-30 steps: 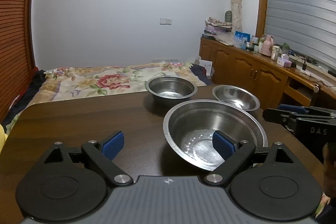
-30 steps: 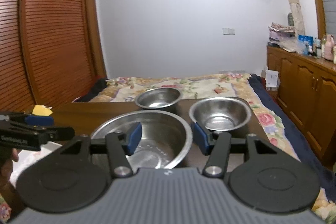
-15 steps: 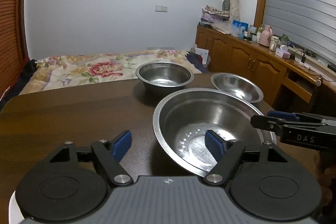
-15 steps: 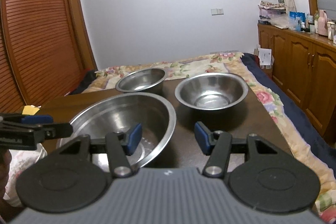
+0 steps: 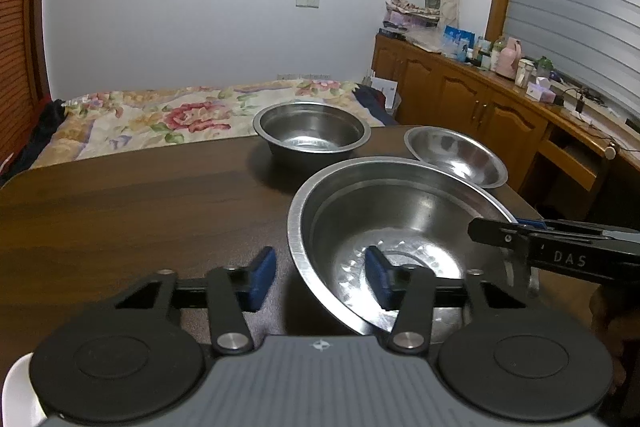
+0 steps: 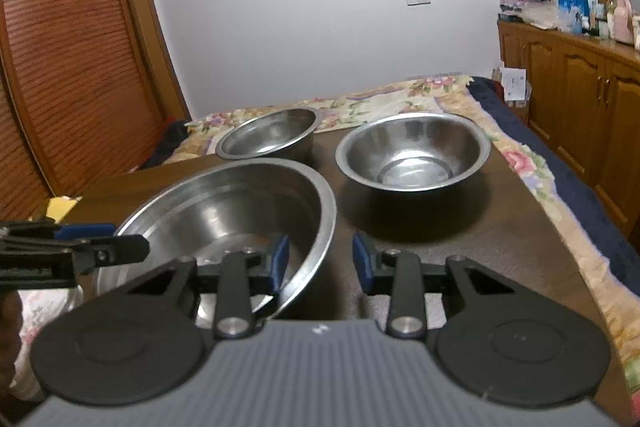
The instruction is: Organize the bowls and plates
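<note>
A large steel basin (image 5: 400, 223) (image 6: 240, 203) sits on the dark wooden table (image 5: 120, 219). My left gripper (image 5: 320, 279) straddles its left rim, one blue pad outside and one inside. The jaws are closing, and a gap still shows on both sides of the rim. My right gripper (image 6: 320, 261) straddles the opposite rim the same way, also closing without pressing. Each gripper's fingers show from the side in the other's view. Behind the basin stand a deep steel bowl (image 5: 312, 131) (image 6: 268, 139) and a rounder steel bowl (image 5: 456, 155) (image 6: 412, 151).
Past the table's far edge lies a bed with a floral cover (image 5: 180, 119). Wooden cabinets (image 5: 480, 107) with bottles line the right wall, and louvred wooden doors (image 6: 60, 67) stand at the left. The table's right edge (image 6: 560, 247) is close to the rounder bowl.
Both grippers have come forward and down onto the large basin's opposite rims. Their jaws have narrowed around those rims. The bowls have not moved.
</note>
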A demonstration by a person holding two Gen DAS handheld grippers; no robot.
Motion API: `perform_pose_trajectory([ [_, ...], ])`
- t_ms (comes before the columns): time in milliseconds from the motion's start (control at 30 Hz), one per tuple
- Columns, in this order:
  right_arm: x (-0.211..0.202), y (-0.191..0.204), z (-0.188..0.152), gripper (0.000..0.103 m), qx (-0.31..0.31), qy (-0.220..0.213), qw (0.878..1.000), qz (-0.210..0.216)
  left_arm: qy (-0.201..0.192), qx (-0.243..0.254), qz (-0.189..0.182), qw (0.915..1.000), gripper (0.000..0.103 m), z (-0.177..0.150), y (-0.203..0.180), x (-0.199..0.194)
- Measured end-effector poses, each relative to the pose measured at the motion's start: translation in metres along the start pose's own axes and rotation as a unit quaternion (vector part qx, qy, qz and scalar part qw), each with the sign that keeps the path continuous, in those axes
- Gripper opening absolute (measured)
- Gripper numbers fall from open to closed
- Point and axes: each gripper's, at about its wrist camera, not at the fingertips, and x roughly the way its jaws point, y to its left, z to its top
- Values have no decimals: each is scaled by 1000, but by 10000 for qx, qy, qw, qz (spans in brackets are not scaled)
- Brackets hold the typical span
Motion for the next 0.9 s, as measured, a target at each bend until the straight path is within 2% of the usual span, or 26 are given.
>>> perform_pose_trajectory([
  [133,0,1,1,26,35,7,9999,95,42,19,-34,10000,31,-2,0,1],
  [233,0,-1,1,22,131,20,9998,169,16,-25,-48,10000,30,-4,-2,-3],
  [333,-3,-4,1,22,328,66,9992,196,0,-27,-79,10000,30,-5,-2,-8],
  [900,-46,-1,-1,22,407,-286,9969,601,-218,-51,-255,9994,30,-10,-7,-49],
])
